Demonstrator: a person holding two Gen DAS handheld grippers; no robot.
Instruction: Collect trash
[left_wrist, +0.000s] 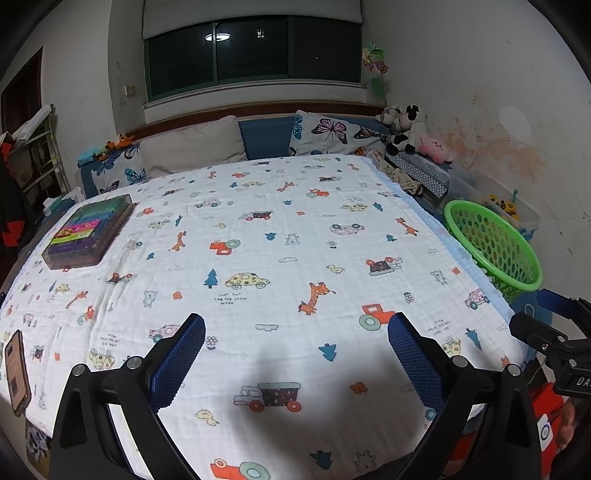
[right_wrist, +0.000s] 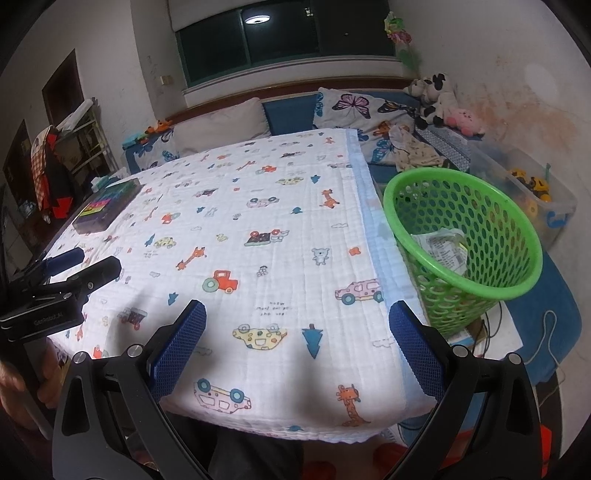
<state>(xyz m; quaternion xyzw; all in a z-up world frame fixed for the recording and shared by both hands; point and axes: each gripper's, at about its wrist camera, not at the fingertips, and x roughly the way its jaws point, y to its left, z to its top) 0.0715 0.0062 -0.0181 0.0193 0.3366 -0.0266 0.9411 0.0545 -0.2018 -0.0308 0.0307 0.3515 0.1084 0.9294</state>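
A round green basket (right_wrist: 461, 236) of perforated plastic stood off the right edge of the bed, tipped so its open mouth faced up and toward the near left, and crumpled printed paper trash (right_wrist: 443, 249) lay inside it against the far-right wall; I could not tell which way the paper's long side ran. Beyond it, at the far right, a clear plastic bin (right_wrist: 535, 199) held yellow toy vehicles. The quilted white blanket (left_wrist: 280, 236), printed with cars, giraffes and trees, covered the bed. At its far left sat a flat rectangular case (left_wrist: 90, 230) with a clear lid and rows of coloured pieces inside, its long side running near-to-far. A flat brown card (left_wrist: 16, 371) lay at the near left edge. My left gripper (left_wrist: 295, 360) hung over the near part of the blanket, its blue, mesh-textured fingers spread wide and holding nothing. My right gripper (right_wrist: 297, 349) hovered over the near right corner, released the same way, empty, just left of the basket.
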